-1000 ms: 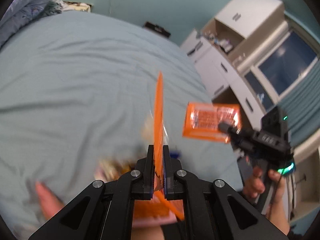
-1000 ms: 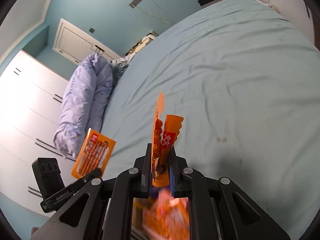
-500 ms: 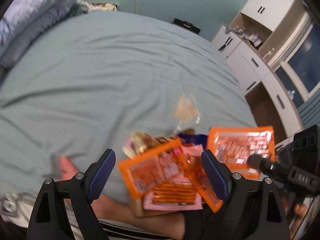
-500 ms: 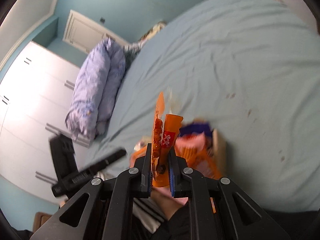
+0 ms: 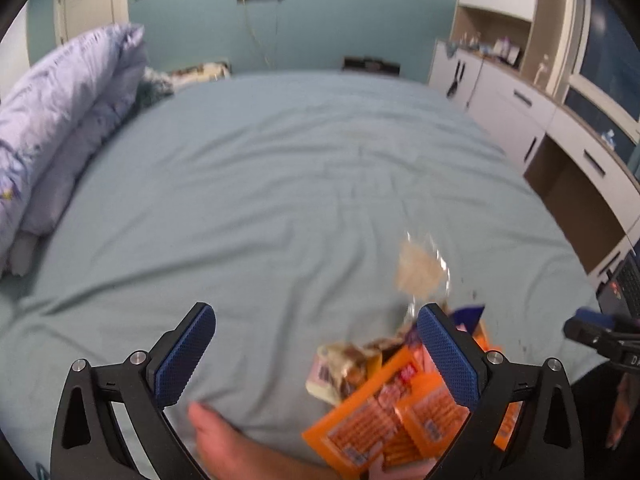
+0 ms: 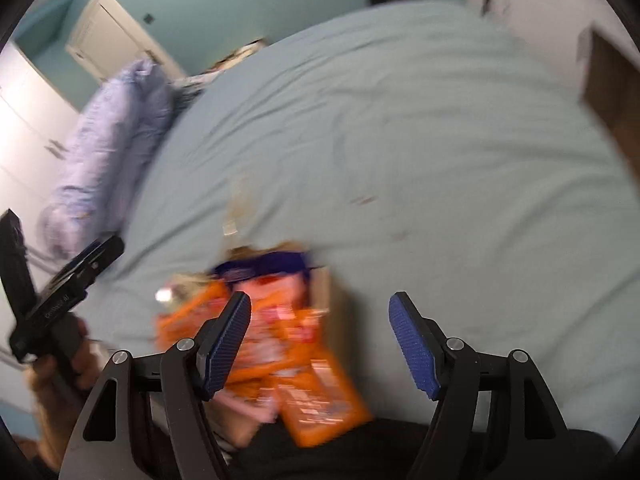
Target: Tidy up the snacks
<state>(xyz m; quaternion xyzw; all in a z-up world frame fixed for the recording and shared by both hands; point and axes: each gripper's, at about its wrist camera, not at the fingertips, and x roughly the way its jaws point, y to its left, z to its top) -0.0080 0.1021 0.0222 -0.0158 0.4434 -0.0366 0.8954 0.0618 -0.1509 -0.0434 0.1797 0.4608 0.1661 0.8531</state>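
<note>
Left gripper (image 5: 316,354) and right gripper (image 6: 320,344) both opening, empty. Orange snack packs (image 5: 384,428) piled at 5 o'clock; clear bag (image 5: 420,272) apart on bed (image 5: 280,184), unsorted.

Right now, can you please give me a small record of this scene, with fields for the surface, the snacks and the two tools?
surface: light blue bed sheet
snacks: orange packets piled at the near edge, blurred
other snack: clear bag lying beyond the pile
left tool: opening, nothing between its pads
right tool: opening, pads pressing on nothing
bedding: lilac duvet at the bed's left side
</note>
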